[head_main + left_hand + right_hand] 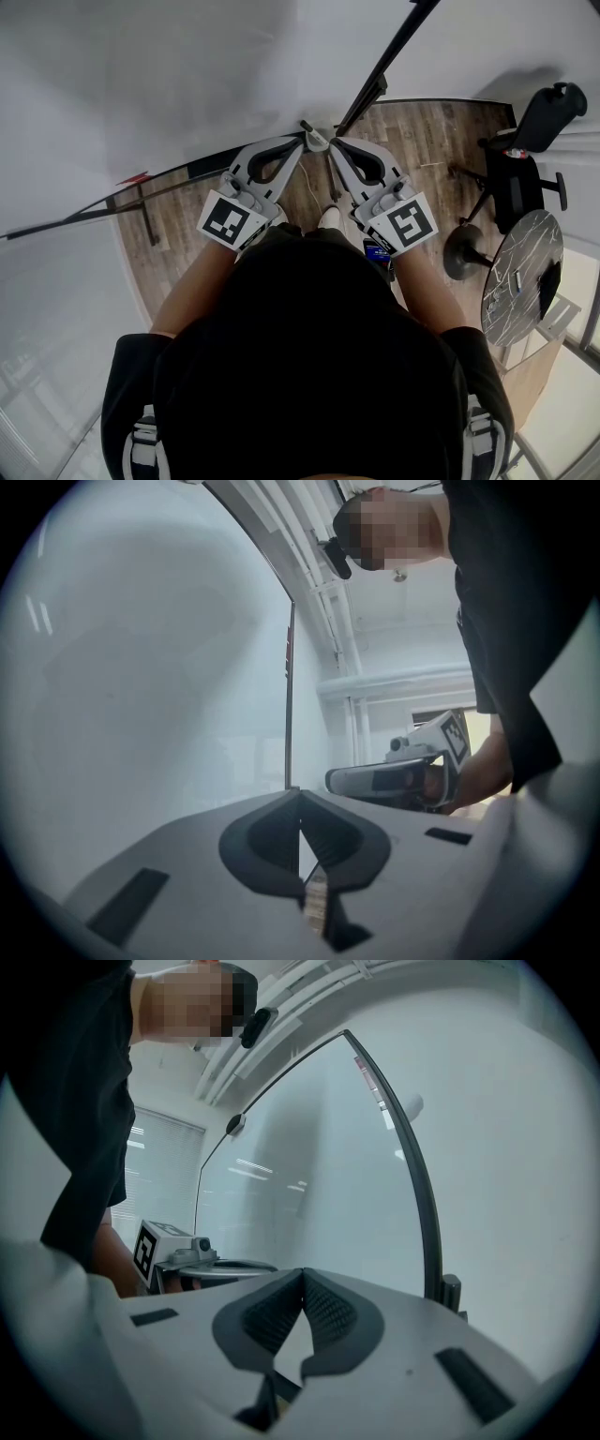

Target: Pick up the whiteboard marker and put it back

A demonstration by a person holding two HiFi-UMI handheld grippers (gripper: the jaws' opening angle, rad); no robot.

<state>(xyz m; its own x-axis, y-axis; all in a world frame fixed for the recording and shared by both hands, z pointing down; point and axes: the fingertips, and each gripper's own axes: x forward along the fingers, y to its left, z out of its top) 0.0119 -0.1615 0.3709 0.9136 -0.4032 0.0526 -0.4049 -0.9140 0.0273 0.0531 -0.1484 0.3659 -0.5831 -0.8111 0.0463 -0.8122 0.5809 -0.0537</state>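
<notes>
Both tongs pinched shut, empty: left gripper (pixel 306 134), right gripper (pixel 334 150) | held level, tips nearly meeting before whiteboard (pixel 141 75), likely a rest pose | whiteboard marker in neither; small red piece (pixel 134 176) on board's edge may be it

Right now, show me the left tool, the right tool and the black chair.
left tool (pixel 299 799), left gripper view, where its closed tips meet.
right tool (pixel 303 1277), right gripper view, where its closed tips meet.
black chair (pixel 521 183), head view, on its seat.
</notes>
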